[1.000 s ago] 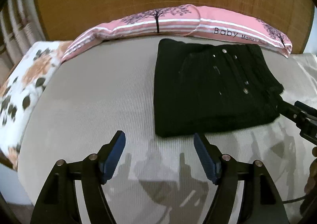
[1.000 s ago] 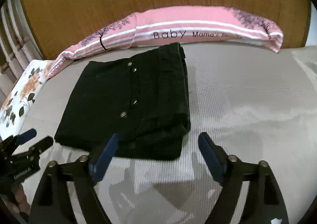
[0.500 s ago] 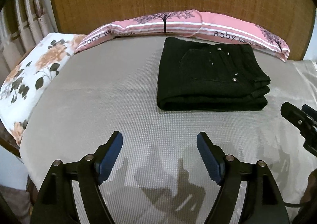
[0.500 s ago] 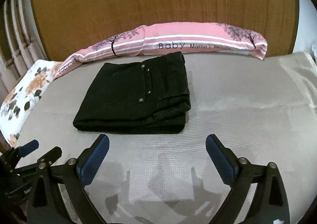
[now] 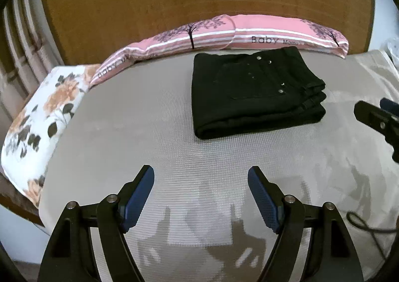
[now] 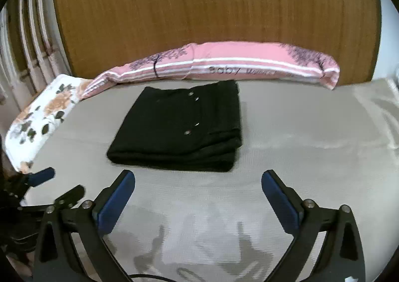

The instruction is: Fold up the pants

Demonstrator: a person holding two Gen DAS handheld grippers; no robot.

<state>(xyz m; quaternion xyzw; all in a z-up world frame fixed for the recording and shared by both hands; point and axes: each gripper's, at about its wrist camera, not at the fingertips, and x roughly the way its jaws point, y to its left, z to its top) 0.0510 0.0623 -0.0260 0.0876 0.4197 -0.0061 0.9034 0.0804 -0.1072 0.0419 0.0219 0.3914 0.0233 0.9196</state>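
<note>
Grey woven bedding (image 5: 139, 117) covers a bed backed by a brown wooden headboard (image 6: 214, 7), and everything below is placed relative to the black pants (image 5: 249, 92), which lie on this cover as a neat, thick rectangular stack with small metal rivets showing on top. Directly behind the pants, against the headboard, lies a long pink pillow (image 5: 274, 32) printed with trees and the word "Baby". Well to the left of the pants sits a white pillow with orange flowers (image 5: 42, 117). On the near side of the pants, apart from them, hovers the left gripper (image 5: 200, 179), its blue-padded jaws spread wide and holding nothing. The right gripper (image 6: 198, 183) is also on the near side, close to the front fold but not touching, jaws likewise released and empty. Judging by the tidy stack, the folding looks finished. The main risk now would be a jaw tip brushing or snagging the front edge, which could drag the top layer and undo the fold. A dark cable (image 5: 361, 224) trailing near the pants' right side could also catch.
</note>
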